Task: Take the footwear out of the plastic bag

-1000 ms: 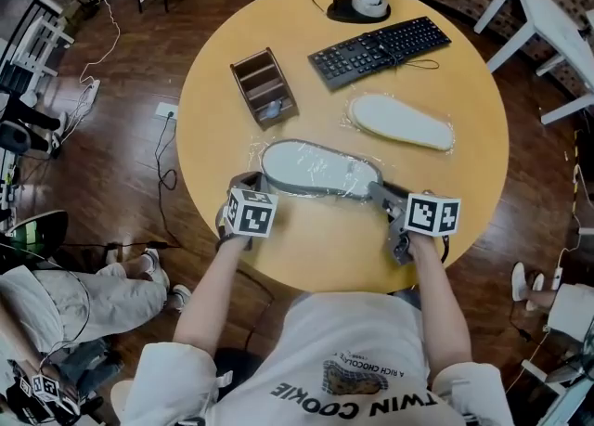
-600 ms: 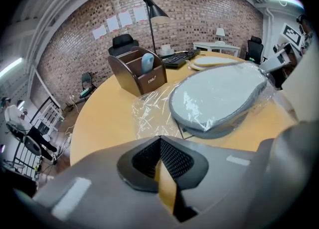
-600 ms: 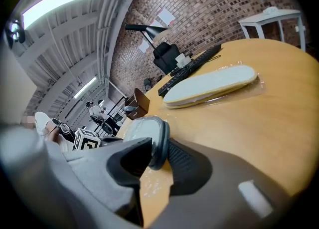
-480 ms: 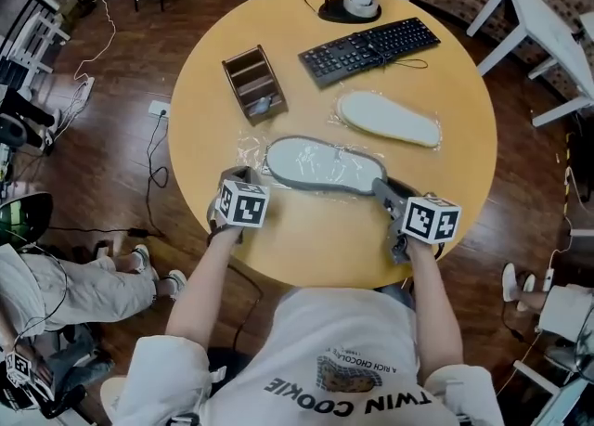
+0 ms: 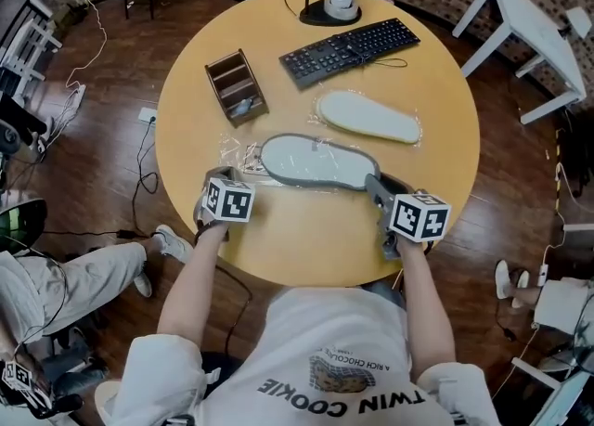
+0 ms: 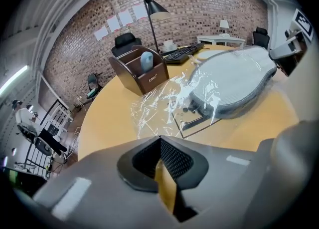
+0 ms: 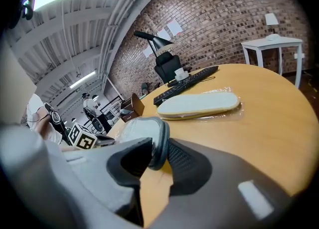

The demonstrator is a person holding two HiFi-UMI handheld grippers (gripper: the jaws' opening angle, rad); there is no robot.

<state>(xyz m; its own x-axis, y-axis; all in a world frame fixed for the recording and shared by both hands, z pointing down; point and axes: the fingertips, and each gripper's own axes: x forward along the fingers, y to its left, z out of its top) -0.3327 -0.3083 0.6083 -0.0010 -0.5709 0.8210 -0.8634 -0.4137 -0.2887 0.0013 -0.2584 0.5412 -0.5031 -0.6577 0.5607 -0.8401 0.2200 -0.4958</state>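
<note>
Left tool [image 6: 159, 140]: jaws were closed tip to tip on the crumpled left edge of the clear plastic bag [image 6: 159, 106]. It sat low over the near-left part of the round desk [image 5: 306, 248]. Its marker cube faced up. The left forearm [image 5: 190, 285] reached forward and slightly inward from the torso, across the near rim of the desk.

Grey shoe sole [image 5: 316, 160]: it lay flat and lengthwise between the two tools, in the middle of the desk. The bag's film was wrinkled over and around its left end. How far the film ran toward the right end could not be made out.

Right tool [image 7: 159, 145]: jaws were clamped on the dark rim at the right end of the grey shoe sole, one jaw on either face of it. The tool pointed left and away from the body. The right forearm [image 5: 422, 313] was stretched forward over the desk edge.

Elsewhere on the desk, a brown wooden organiser [image 5: 235, 87] stood at the far left, well apart from the tools. A black keyboard [image 5: 350, 45] lay at the far side, with a lamp base [image 5: 329, 8] just behind it. A cream shoe sole [image 5: 368, 118] in its own clear wrap lay between the keyboard and the grey shoe sole, touching neither.
</note>
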